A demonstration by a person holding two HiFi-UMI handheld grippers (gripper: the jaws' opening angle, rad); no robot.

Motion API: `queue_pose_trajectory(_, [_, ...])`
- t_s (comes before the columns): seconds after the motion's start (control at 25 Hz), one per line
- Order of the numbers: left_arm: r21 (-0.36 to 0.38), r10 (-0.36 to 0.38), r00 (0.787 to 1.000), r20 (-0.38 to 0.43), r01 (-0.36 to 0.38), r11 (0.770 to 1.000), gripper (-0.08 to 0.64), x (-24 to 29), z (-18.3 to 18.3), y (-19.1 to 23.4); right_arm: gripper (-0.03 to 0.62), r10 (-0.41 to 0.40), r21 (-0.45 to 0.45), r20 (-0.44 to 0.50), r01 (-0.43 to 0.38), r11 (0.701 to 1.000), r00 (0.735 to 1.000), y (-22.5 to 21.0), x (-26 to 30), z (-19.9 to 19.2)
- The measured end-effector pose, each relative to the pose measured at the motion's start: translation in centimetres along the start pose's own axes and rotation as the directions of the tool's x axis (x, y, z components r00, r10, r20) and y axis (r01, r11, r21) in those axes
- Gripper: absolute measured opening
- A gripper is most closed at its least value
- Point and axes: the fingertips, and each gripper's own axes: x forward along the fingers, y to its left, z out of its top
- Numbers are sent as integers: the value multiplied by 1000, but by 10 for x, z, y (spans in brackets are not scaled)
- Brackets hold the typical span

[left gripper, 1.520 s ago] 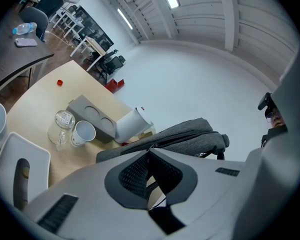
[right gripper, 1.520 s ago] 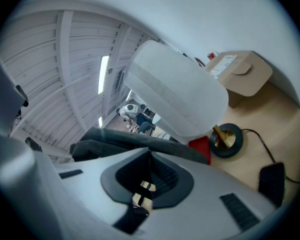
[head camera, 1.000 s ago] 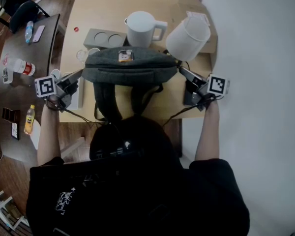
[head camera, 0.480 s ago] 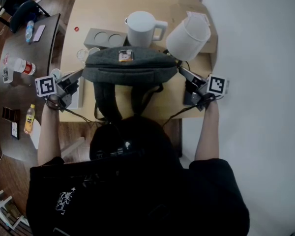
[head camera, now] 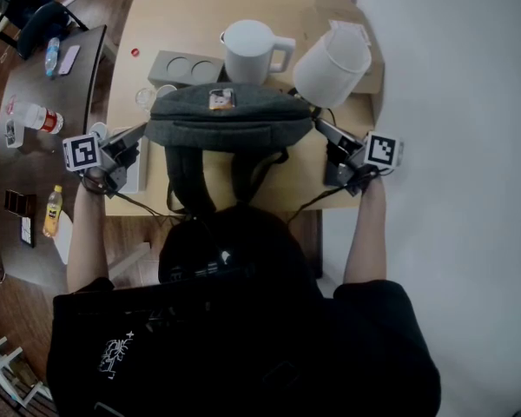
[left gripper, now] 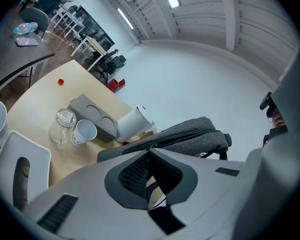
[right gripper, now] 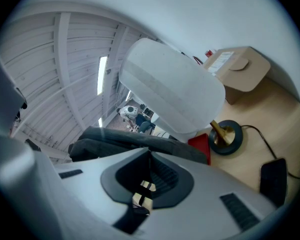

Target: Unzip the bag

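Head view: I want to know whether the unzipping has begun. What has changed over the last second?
Nothing visibly changed. The bag lies in the same spot on the table. The left gripper and the right gripper stay at its two ends, jaws together, as before. The jug and the lamp behind the bag have not moved either.

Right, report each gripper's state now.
Left gripper: jaws shut, by the bag; nothing visibly held.
Right gripper: jaws shut, nothing visibly held.
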Motion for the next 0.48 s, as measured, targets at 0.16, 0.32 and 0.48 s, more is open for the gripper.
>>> queue_pose_trajectory(0.16, [-9, 4, 1000, -1, -4, 1000, 6, 0, -1, 2, 18, 5, 15, 1, -5, 1000, 1000, 1, 1, -2])
queue_pose_trajectory(0.32, [12, 6, 1000, -9, -6, 1000, 6, 1, -1, 3, 18, -13, 5, -3, 13, 1000, 1000, -5, 0, -2])
queue_pose_trajectory(0.48, [3, 8, 1000, -7, -8, 1000, 6, 1, -1, 5, 18, -14, 18, -3, 14, 1000, 1000, -4, 1, -2])
